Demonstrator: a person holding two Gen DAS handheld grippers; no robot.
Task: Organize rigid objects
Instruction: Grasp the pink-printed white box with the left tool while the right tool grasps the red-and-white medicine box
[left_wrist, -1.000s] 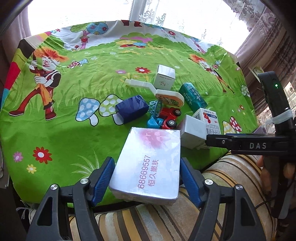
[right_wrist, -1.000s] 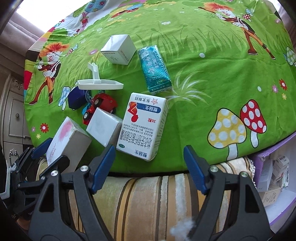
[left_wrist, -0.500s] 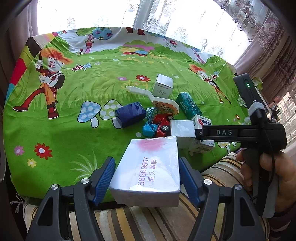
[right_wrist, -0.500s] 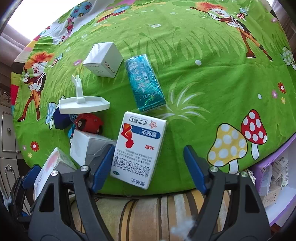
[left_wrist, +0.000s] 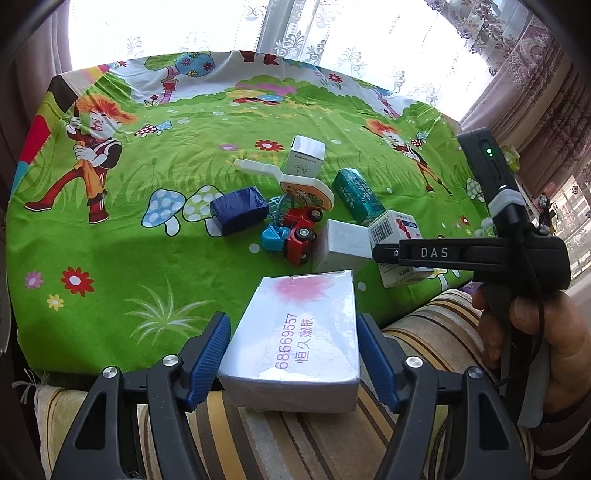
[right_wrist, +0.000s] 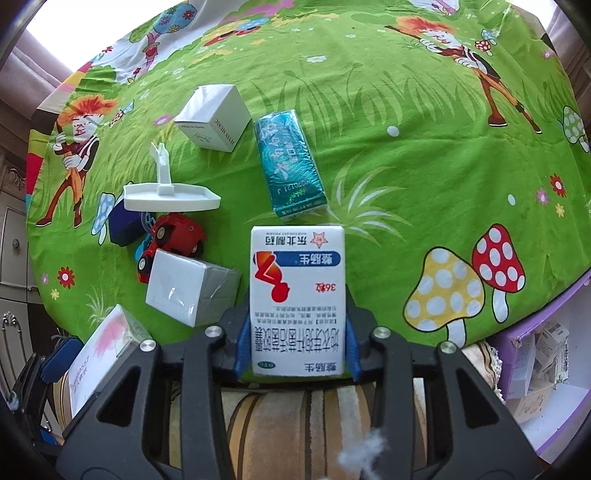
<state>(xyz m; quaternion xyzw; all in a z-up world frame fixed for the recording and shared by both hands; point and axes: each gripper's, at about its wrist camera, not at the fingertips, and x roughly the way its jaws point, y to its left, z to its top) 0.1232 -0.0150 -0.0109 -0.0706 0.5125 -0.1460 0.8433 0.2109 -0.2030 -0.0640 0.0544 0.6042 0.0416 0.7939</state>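
My left gripper (left_wrist: 293, 343) is shut on a silver-white box with pink print (left_wrist: 299, 336), held at the near edge of the table. My right gripper (right_wrist: 297, 343) is shut on a white medicine box with red and blue print (right_wrist: 297, 295); it also shows in the left wrist view (left_wrist: 397, 236). On the green cartoon cloth lie a plain white box (right_wrist: 188, 291), a red toy car (right_wrist: 173, 236), a teal box (right_wrist: 290, 162), a white cube box (right_wrist: 212, 118), a dark blue box (left_wrist: 238, 210) and a white plastic stand (right_wrist: 170, 195).
The cartoon tablecloth (right_wrist: 406, 129) covers the round table. A striped cushion (left_wrist: 295, 443) lies under both grippers. A purple bin with small boxes (right_wrist: 535, 365) stands at the right. Curtains and a bright window (left_wrist: 295, 33) are behind the table.
My right gripper has moved left over the white medicine box and closed on it. My left gripper keeps its hold on the silver-white box and has shifted slightly back.
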